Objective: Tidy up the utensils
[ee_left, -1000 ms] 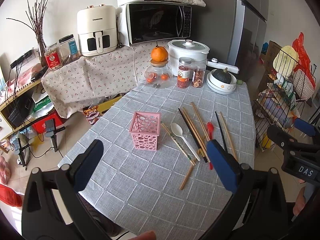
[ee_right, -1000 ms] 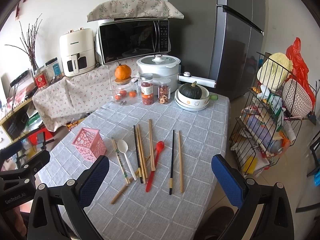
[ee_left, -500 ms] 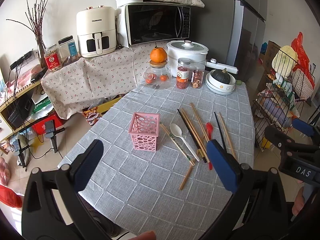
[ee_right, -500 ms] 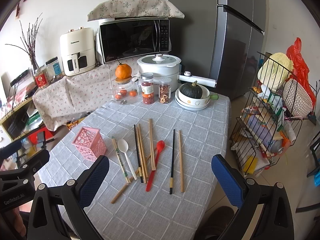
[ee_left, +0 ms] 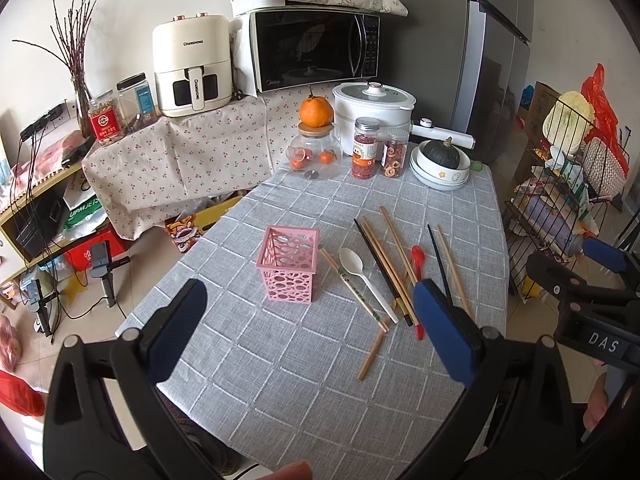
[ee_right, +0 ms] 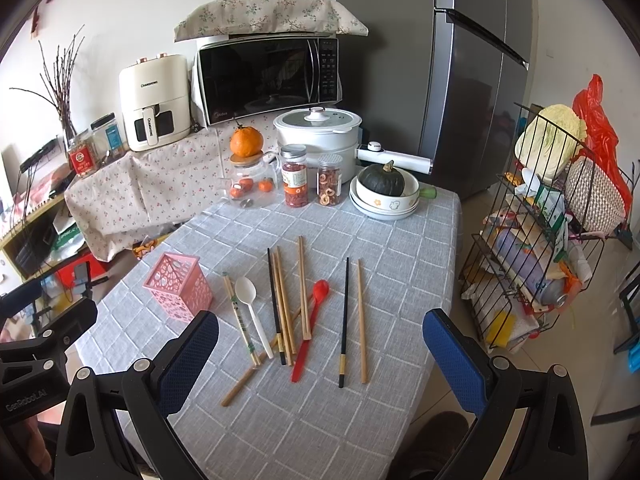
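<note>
A pink perforated holder (ee_left: 289,269) (ee_right: 179,286) stands upright and empty-looking on the grey checked tablecloth (ee_left: 280,360). To its right lie a white spoon (ee_left: 362,276) (ee_right: 251,306), a red spoon (ee_left: 417,260) (ee_right: 311,318), several wooden chopsticks (ee_left: 394,240) (ee_right: 304,288) and black chopsticks (ee_left: 380,268) (ee_right: 344,320). My left gripper (ee_left: 308,332) hovers open above the near side of the table, in front of the holder. My right gripper (ee_right: 320,360) also hangs open, above the near ends of the utensils. Neither holds anything.
At the table's far end stand a glass jar with an orange (ee_left: 316,140), two snack jars (ee_left: 365,148), a white cooker (ee_left: 374,108) and stacked bowls with a squash (ee_left: 442,162). A wire rack (ee_right: 540,240) stands right of the table. A cloth-covered shelf (ee_left: 172,152) lies left.
Both views have shifted only slightly; the grippers stay open and the utensils lie where they were.
</note>
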### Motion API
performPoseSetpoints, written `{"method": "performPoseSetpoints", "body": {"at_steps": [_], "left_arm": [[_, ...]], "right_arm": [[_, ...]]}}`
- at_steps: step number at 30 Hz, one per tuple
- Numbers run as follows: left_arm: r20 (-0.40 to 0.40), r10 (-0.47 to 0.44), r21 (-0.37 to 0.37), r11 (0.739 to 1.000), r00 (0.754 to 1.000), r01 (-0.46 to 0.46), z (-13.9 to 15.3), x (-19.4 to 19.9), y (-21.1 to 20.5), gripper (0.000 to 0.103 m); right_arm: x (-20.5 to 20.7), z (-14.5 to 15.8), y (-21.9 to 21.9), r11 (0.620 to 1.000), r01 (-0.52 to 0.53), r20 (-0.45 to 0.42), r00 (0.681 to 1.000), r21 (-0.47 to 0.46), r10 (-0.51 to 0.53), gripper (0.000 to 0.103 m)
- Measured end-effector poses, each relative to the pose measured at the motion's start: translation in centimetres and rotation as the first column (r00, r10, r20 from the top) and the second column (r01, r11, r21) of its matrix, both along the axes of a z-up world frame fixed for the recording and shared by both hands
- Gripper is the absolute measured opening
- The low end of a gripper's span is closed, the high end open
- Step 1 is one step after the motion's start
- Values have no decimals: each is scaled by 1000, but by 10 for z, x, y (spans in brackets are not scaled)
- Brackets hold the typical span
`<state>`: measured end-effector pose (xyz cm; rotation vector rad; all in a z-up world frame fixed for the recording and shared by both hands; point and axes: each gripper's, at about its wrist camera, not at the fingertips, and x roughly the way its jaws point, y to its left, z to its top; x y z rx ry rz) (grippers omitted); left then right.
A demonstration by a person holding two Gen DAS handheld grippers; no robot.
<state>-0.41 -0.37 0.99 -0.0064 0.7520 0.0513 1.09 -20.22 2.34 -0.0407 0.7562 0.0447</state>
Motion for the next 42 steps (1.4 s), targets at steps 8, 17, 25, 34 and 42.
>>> {"method": "performPoseSetpoints", "body": {"at_steps": [8,17,25,34,42], "left_arm": [[6,1,0,1000,1000,-1,2,0,-1,102],[10,1,0,1000,1000,-1,2,-1,-2,102],[7,6,2,1000,1000,-6,0,-1,-1,102],[6,-7,-24,1000,1000,7,-4,4,4,102],[-41,-19,-113,993,999,14,-16,32,12,102]], "right_arm": [[-2,-6,-1,1000,1,-9,1000,2,-1,103],[-2,-8,-2,1000,2,-12,1000,0,-2,103],[0,-8,-3,1000,5,-22,1000,6,-5,103],[9,-7,-10,999,4,-52,999,43,-2,103],[45,-15,-36,987,16,-159,987,158,10,103]]}}
